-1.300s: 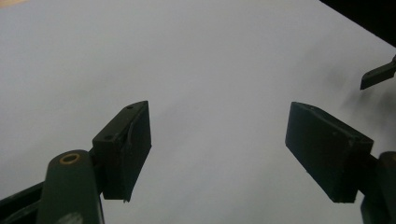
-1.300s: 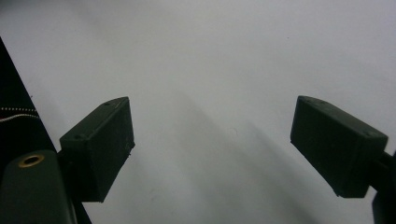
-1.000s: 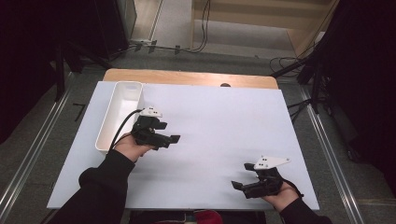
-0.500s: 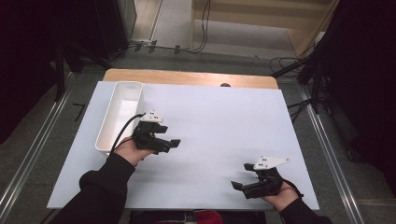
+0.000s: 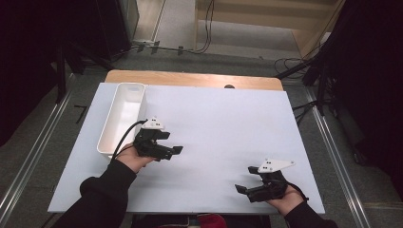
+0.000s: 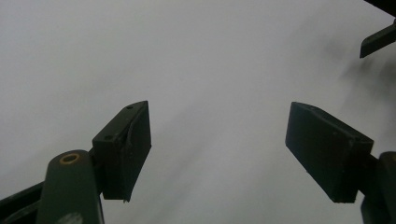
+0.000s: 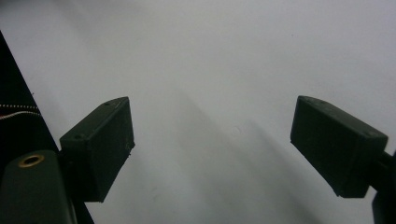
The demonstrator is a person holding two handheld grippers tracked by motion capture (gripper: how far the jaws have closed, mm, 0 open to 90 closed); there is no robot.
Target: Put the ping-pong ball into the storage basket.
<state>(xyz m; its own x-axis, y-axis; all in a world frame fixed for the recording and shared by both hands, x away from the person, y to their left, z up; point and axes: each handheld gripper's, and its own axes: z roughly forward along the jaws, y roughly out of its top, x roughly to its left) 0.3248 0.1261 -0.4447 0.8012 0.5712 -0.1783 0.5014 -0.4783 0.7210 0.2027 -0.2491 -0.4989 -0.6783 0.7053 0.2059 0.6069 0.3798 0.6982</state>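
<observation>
My left gripper [image 5: 175, 151] rests low over the white table sheet [image 5: 218, 128], just right of the near end of a long white tray [image 5: 124, 118], and points right. In the left gripper view its jaws stand wide apart over bare white surface, left gripper [image 6: 217, 154] open with nothing between them. Near the table's front right corner my right gripper [image 5: 243, 186] points left. The right gripper [image 7: 212, 149] is also open and holds nothing. The tip of the other gripper [image 6: 378, 39] pokes in at the top right of the left gripper view.
The white tray looks empty and lies lengthwise along the sheet's left side. A wooden strip [image 5: 190, 78] borders the table's far edge. Metal rails [image 5: 28, 161] run along both sides, with cables and stands on the floor beyond.
My left gripper has drifted slightly toward the near edge and right. The right gripper has stayed in place.
</observation>
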